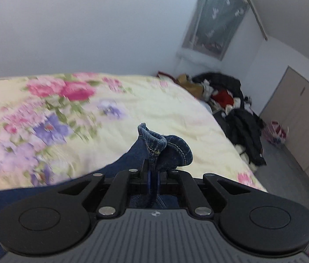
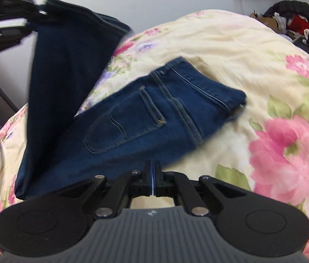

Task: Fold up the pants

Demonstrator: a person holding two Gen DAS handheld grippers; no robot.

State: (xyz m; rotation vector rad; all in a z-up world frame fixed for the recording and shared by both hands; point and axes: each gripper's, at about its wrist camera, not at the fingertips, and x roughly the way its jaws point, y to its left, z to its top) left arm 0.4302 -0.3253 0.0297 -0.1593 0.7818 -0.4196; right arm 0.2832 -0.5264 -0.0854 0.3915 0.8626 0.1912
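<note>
One pair of jeans (image 2: 119, 118) lies across the middle of one bed (image 2: 231, 50), with one back pocket (image 2: 123, 120) showing. Two grippers are in view: the left gripper (image 1: 153, 171) and the right gripper (image 2: 153, 175). One pile of clothes (image 1: 231, 96) sits past the bed's far corner, and one poster (image 1: 215, 19) hangs on the wall.

The dark indigo denim pants (image 2: 132, 118) carry tan-gold contrast stitching around the back pocket and seams. The pale cream cotton bedspread (image 1: 165, 114) is printed with large pink roses, lilac-blue blossoms and green leaves. Each black plastic tool (image 2: 153, 175) has a grey ribbed body and blue pads. The wall (image 1: 88, 22) is plain white; the heap of clothes (image 1: 231, 96) is black, red and mustard.
</note>
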